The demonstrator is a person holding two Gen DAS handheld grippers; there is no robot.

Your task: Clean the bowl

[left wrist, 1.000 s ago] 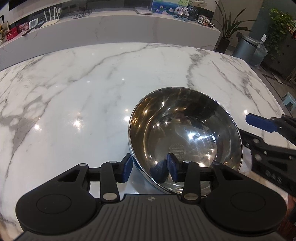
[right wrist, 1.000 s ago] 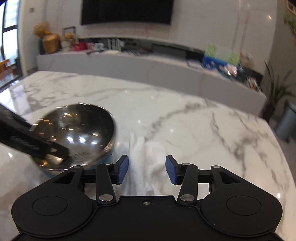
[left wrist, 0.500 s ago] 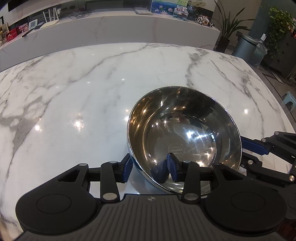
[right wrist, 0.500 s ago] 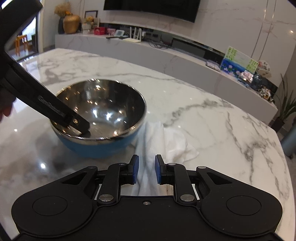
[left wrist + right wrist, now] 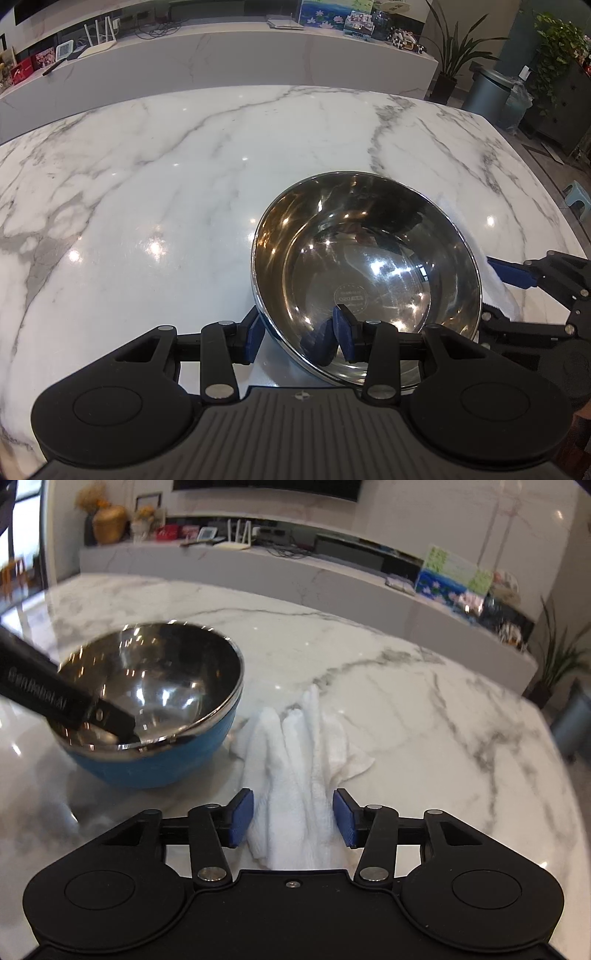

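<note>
Left wrist view: left hand-held gripper (image 5: 297, 334) clamped on near rim of bowl (image 5: 365, 273), steadying it on tabletop (image 5: 147, 177); inside shiny, apparently unwiped. Right wrist view: right hand-held gripper (image 5: 293, 818) released, jaws just opened astride white cloth (image 5: 295, 768) lying right of bowl; grasping and wiping still ahead.
</note>
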